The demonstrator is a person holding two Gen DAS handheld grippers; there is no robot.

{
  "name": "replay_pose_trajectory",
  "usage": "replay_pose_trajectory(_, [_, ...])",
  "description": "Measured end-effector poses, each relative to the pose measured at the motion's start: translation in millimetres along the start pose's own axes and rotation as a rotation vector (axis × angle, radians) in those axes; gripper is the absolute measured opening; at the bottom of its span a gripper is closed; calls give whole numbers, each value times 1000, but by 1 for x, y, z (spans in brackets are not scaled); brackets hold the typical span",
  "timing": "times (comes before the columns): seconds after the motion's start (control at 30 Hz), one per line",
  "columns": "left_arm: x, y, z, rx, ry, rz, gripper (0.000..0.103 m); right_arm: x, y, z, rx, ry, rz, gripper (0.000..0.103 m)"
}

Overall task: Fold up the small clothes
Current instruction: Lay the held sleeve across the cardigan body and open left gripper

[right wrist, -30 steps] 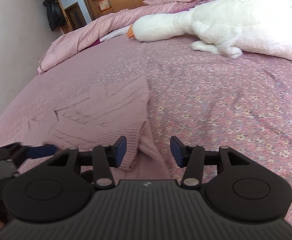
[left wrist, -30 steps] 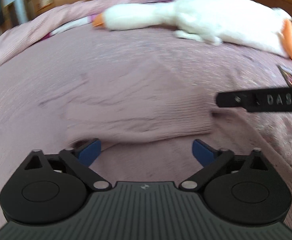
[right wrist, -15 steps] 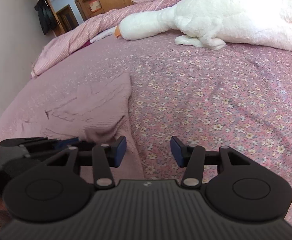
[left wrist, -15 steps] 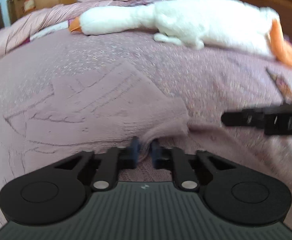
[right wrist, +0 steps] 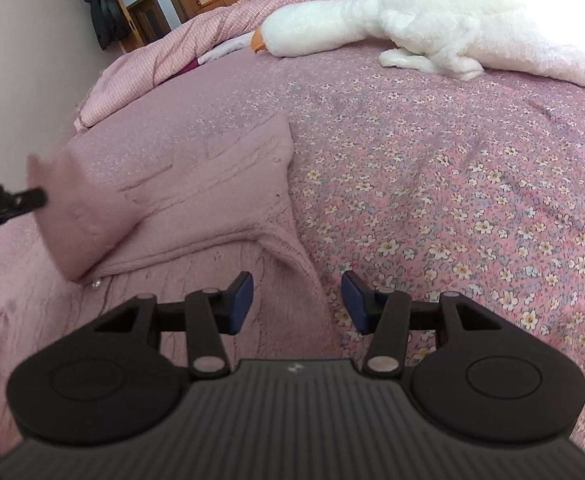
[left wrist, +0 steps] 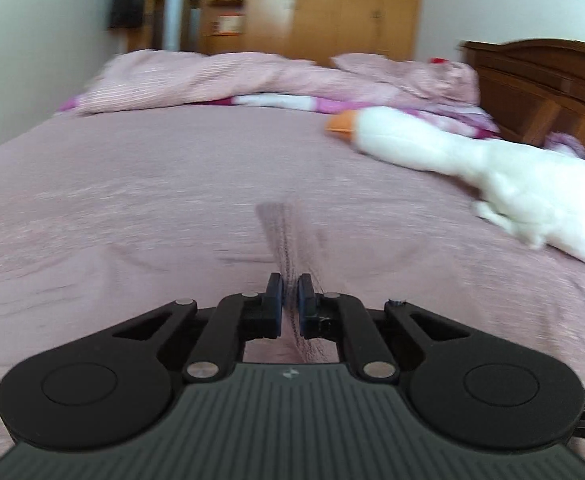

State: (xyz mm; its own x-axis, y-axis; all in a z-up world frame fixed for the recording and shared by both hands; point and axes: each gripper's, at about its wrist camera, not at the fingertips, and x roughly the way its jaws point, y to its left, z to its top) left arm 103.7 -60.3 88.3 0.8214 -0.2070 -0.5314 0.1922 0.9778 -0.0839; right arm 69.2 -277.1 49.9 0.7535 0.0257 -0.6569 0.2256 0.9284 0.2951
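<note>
A pink cable-knit sweater (right wrist: 212,184) lies flat on the floral bed sheet (right wrist: 452,200). My left gripper (left wrist: 289,304) is shut on a fold of the sweater's edge (left wrist: 288,256), which stands up between the blue pads. In the right wrist view the left gripper (right wrist: 32,198) comes in from the left edge, holding a flap of the sweater (right wrist: 76,216) raised above the rest. My right gripper (right wrist: 296,300) is open and low over the sweater's near right edge, with a ridge of knit fabric between its fingers but not pinched.
A large white goose plush (right wrist: 452,28) lies across the far side of the bed, seen also as the plush (left wrist: 492,172) to the right in the left wrist view. A bunched pink duvet (left wrist: 232,80), a wooden headboard (left wrist: 552,88) and a wardrobe (left wrist: 312,12) stand beyond.
My left gripper went from open to shut on the sweater's edge, then lifted it and swung toward the left. The right gripper stayed open and shifted slightly.
</note>
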Motion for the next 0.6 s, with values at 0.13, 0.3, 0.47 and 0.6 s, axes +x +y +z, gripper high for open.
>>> replay_pose_trajectory(0.13, [-3,35,-4,-43,5,101,8,-2,2,0,-3,1,4,53])
replay_pose_trajectory(0.3, [-7,72,-17,-64,7,227,8,-1,3,-2,-2,3,4,53])
replay_pose_trajectory(0.47, [-12,97,-29,-93,19,320,8,1,11,0,-27,21,-8,54])
replay_pose_trajectory(0.6, [-12,111,-28,-143,46,319,8,-4,20,0,-33,9,-12,54])
